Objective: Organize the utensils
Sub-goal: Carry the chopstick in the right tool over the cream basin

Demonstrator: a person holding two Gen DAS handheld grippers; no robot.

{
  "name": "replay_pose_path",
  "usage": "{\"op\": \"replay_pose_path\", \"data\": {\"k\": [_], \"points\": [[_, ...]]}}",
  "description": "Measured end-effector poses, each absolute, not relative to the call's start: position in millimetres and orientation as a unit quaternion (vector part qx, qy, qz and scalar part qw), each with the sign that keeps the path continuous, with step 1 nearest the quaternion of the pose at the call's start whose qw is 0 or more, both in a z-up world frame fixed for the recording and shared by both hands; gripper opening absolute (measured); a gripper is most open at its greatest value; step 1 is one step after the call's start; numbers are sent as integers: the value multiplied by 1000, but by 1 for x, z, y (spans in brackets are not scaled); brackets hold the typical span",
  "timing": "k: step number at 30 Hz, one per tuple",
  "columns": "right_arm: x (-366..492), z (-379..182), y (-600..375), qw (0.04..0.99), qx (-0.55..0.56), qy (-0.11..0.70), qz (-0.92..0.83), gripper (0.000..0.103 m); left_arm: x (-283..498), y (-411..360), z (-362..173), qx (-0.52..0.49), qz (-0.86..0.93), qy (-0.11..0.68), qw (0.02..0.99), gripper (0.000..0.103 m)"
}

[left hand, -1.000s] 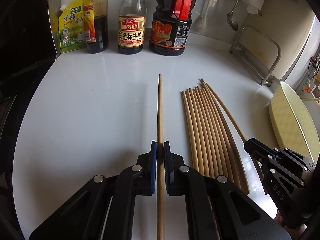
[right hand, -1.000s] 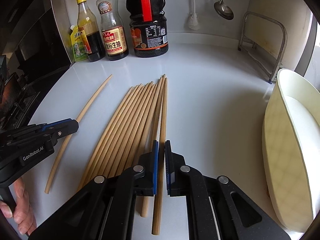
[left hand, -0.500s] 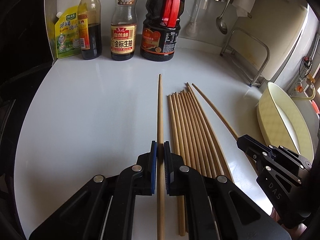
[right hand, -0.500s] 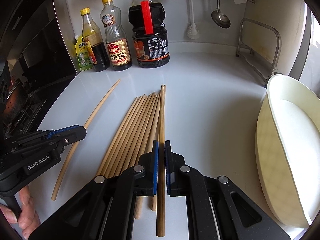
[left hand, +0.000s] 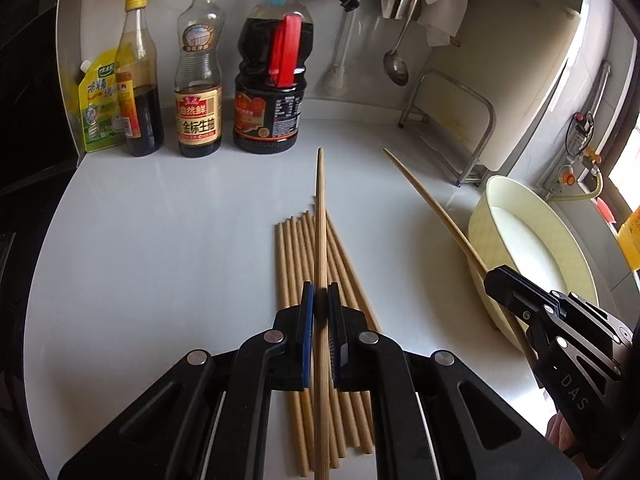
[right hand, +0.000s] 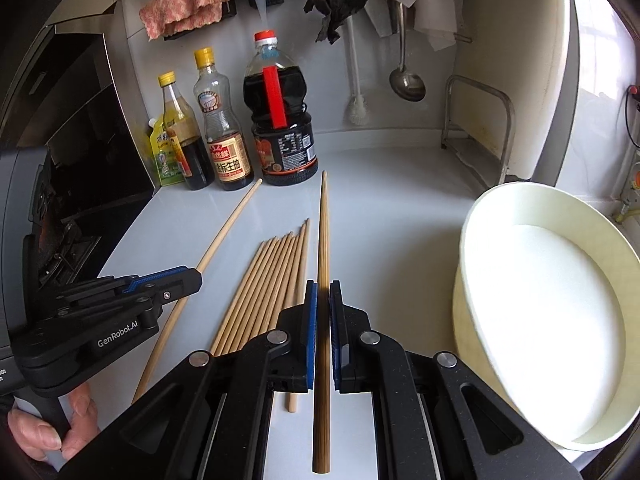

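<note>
Gripping now: each gripper pinches one chopstick, both lifted off the counter.
Left gripper (left hand: 320, 304): fingers pressed onto the left chopstick (left hand: 319, 216), centre frame, tip aimed toward the bottles, hanging over the bundle.
Right gripper (right hand: 323, 300): fingers pinching the right chopstick (right hand: 323, 240), centre of its view, just left of the cream bowl (right hand: 472, 240).
Why so: held lengthwise along the fingers, probably so the pair can be matched and carried together, possibly to the bowl.
Bundle (right hand: 268, 280): lying flat on the white counter (left hand: 160, 240), lower centre, tips roughly aligned.
Count: two chopsticks held; about nine in the bundle, overlap blurs it; three bottles (left hand: 199, 80); one green pouch (left hand: 96, 108); one bowl; one ladle (right hand: 406, 80) hanging upper right.
</note>
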State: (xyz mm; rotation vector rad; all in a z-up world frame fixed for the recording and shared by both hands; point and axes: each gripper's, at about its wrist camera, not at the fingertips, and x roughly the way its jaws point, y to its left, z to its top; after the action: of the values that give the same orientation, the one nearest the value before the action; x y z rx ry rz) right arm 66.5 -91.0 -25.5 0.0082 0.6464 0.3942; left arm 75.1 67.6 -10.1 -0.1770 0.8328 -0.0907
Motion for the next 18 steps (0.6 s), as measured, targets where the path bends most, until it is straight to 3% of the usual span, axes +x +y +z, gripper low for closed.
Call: {"op": "replay_pose_path", "data": {"k": [18], "points": [[75,-34,-263,943,90,319,39,6,136,-125,27,-19,-200,410,890,8]]}}
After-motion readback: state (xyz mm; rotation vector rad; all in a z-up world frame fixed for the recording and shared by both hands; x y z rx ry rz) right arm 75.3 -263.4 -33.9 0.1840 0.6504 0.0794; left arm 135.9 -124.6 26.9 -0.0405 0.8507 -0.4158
